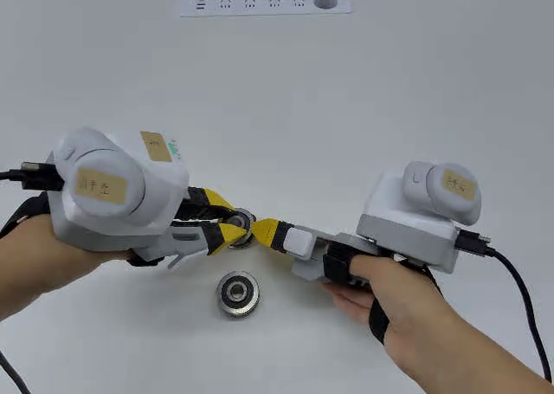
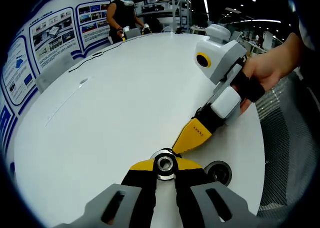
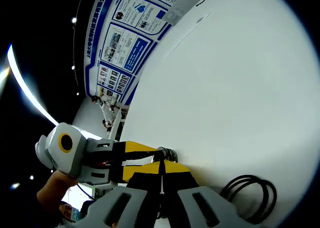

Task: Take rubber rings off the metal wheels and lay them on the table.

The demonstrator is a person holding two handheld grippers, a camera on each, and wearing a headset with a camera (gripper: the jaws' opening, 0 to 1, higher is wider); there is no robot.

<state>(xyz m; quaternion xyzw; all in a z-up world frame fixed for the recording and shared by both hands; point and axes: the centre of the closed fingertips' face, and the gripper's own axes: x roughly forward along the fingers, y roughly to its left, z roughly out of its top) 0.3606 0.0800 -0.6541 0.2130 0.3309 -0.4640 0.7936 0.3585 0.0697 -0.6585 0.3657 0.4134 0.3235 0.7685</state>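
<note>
My left gripper (image 1: 230, 230) (image 2: 165, 170) is shut on a small metal wheel (image 1: 241, 220) (image 2: 165, 163), held just above the white table (image 1: 286, 108). My right gripper (image 1: 262, 230) (image 3: 161, 164) comes in from the right with its yellow jaws shut, and its tips press against the rim of that wheel (image 3: 168, 152). Whether they pinch a rubber ring is hidden. A second metal wheel (image 1: 238, 292) (image 2: 218, 172) with a dark rubber ring around it lies flat on the table, just in front of the grippers.
A white power strip (image 1: 265, 3) lies at the table's far edge. Black cables trail from both grippers, one off the left (image 1: 17, 176) and one off the right (image 1: 519, 290). A black cable loop (image 3: 248, 195) hangs under my right gripper.
</note>
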